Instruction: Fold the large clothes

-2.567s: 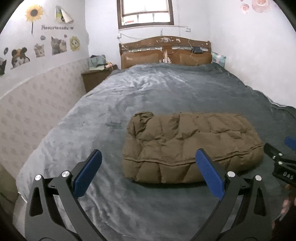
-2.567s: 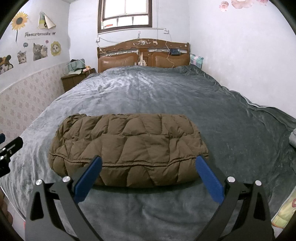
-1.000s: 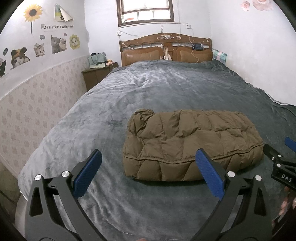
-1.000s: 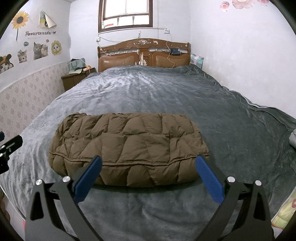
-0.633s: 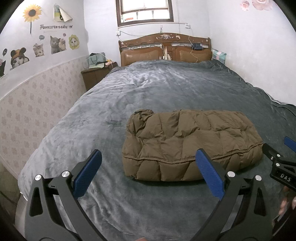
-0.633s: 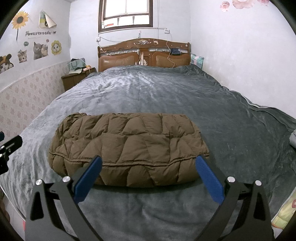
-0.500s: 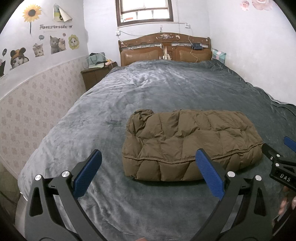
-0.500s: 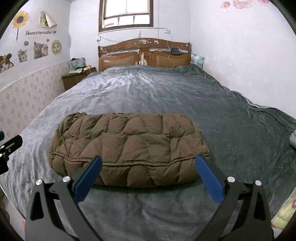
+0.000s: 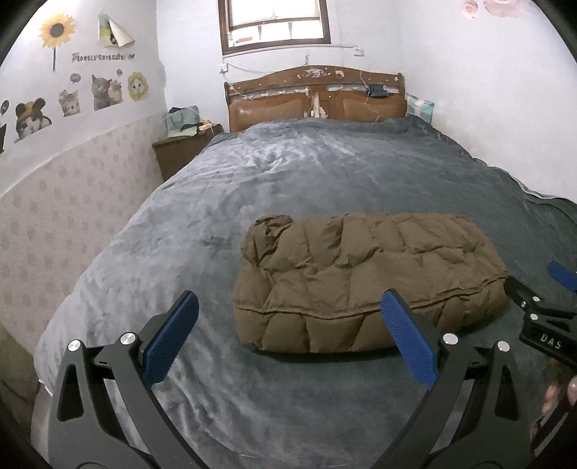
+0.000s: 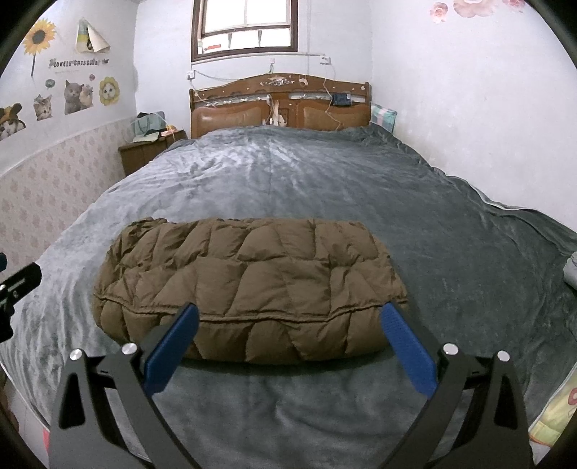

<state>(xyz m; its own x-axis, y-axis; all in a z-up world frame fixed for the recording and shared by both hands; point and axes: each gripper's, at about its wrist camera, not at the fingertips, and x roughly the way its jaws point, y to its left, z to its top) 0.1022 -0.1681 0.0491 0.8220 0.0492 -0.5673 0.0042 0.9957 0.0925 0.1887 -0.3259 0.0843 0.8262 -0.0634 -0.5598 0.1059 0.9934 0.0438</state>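
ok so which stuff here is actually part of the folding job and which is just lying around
Part of the job:
- brown puffer jacket, folded into a bundle on the bed
- left gripper, open
- right gripper, open
- grey blanket, the folding surface

Just lying about:
- nightstand with bags on top
- checked pillow
- cat stickers

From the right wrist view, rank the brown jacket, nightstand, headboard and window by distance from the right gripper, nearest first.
1. Brown jacket, folded just ahead of the right gripper.
2. Nightstand, far left beside the bed.
3. Headboard, at the bed's far end.
4. Window, above it.
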